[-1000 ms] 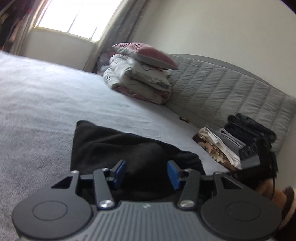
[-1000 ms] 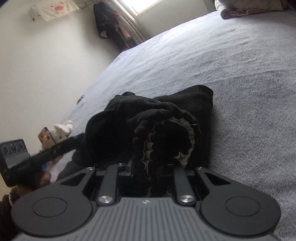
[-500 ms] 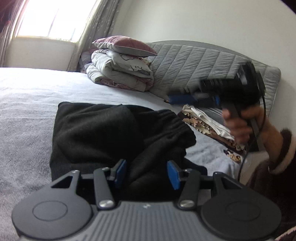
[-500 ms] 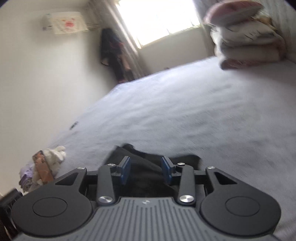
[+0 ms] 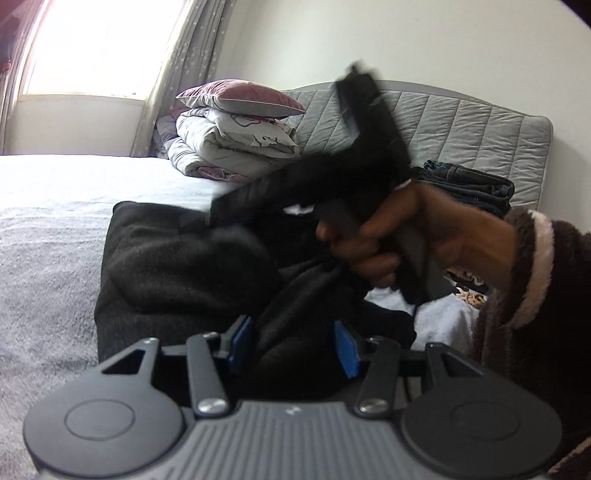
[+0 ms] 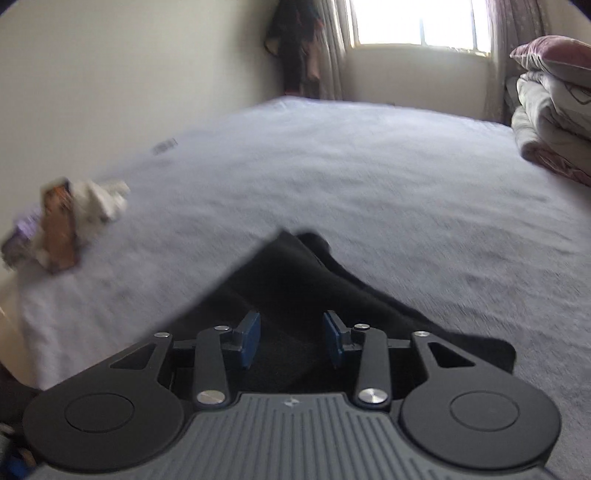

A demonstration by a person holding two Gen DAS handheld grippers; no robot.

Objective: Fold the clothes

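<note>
- Your left hand-held gripper (image 5: 293, 343) hangs over a black garment (image 5: 177, 266) on the bed (image 5: 48, 229). Its two blue pads stand apart, and a dark fold of the cloth rises in the gap. Whether the pads press on that fold you cannot tell.
- Your right hand-held gripper (image 6: 291, 339) has its two blue pads spread, nothing pinched between them. The garment (image 6: 295, 291) lies under and ahead of it. In the left wrist view your right hand (image 5: 391, 236) grips that gripper's handle above the garment, blurred.
- The garment is one piece of thick, fuzzy black fabric, bunched into soft rolls on its right side and lying flatter on its left. In the right wrist view it narrows to a point aimed away from you, toward the window (image 6: 417, 22). Its long axis you cannot tell from either view.
- The bed cover is pale grey with a fine, towel-like nap.
- One grey headboard (image 5: 461, 129), quilted in slanted panels, stands behind the bed.
- One stack of folded bedding (image 5: 236, 147), white with a printed pattern, carries one plum cushion (image 5: 240, 98).
- One pile of folded dark clothes (image 5: 469, 181) sits against the headboard.
- Your brown fleece sleeve (image 5: 546, 266) has a pale cuff.
- A small heap of soft items (image 6: 66, 221) lies near the bed's left edge, blurred.
</note>
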